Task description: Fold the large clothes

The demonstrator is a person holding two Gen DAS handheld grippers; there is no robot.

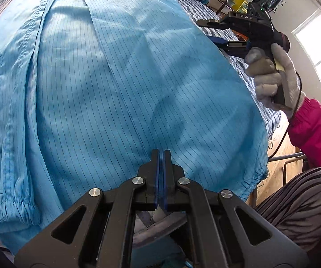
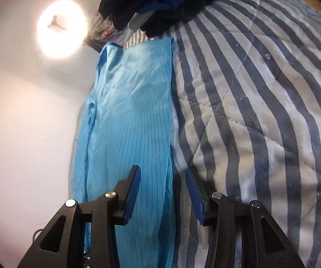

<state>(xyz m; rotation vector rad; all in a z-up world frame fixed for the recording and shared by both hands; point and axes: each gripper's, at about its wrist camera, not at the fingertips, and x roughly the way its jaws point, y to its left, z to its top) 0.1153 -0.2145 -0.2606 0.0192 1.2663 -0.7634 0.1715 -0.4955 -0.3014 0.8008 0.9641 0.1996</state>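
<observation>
the blue garment (image 1: 115, 84) lies spread over the striped quilt (image 2: 261, 111). the left gripper (image 1: 161, 156) angles down at its near hem, jaws together; any pinched cloth is hidden. the right gripper (image 2: 162, 178), in a gloved hand (image 1: 272, 76), hovers at the garment's edge, jaws apart and empty.

A striped quilt (image 2: 261, 111), dark heaped clothes (image 2: 160, 0), a bright window (image 1: 316, 51)

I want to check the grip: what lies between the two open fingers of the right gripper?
In the right wrist view, the right gripper frames the blue garment's long edge and a strip of striped quilt; the pads touch neither.
</observation>
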